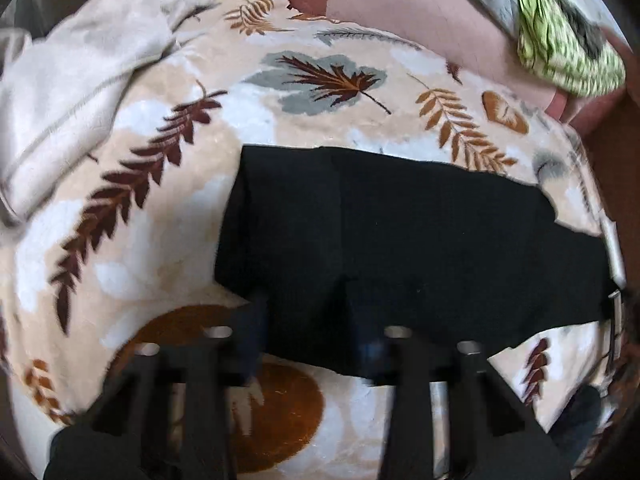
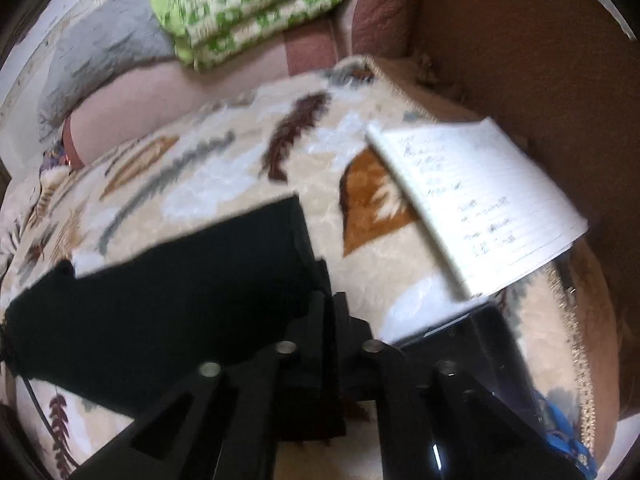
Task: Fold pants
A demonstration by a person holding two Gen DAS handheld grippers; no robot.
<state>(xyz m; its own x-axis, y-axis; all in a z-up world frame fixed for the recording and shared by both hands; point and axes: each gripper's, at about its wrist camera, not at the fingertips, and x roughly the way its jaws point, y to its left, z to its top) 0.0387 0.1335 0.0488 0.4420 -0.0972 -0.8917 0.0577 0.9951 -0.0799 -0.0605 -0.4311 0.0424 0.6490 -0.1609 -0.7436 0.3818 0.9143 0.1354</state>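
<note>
Black pants (image 1: 400, 240) lie flat on the leaf-print blanket (image 1: 168, 184), folded into a long strip. Fabric is so dark I can't make out seams or layers.

Left wrist view: my left gripper (image 1: 308, 320) sits at the near edge of the pants, fingers standing apart. Fingertips blend into the black cloth and are blurred, so I can't tell if the pads press it. The strip's right end is cut off at the frame edge.

Right wrist view: my right gripper (image 2: 330, 304) is pressed together at the pants' end corner; cloth seems pinched, but black on black hides the contact.

Only this view shows a lined notebook (image 2: 476, 200) with unreadable writing, and a dark glossy object (image 2: 480, 344) near the gripper. Only the left view shows a cream blanket (image 1: 80, 92) bunched at left. Both show a green patterned quilt (image 2: 256, 4) on pink bedding.
</note>
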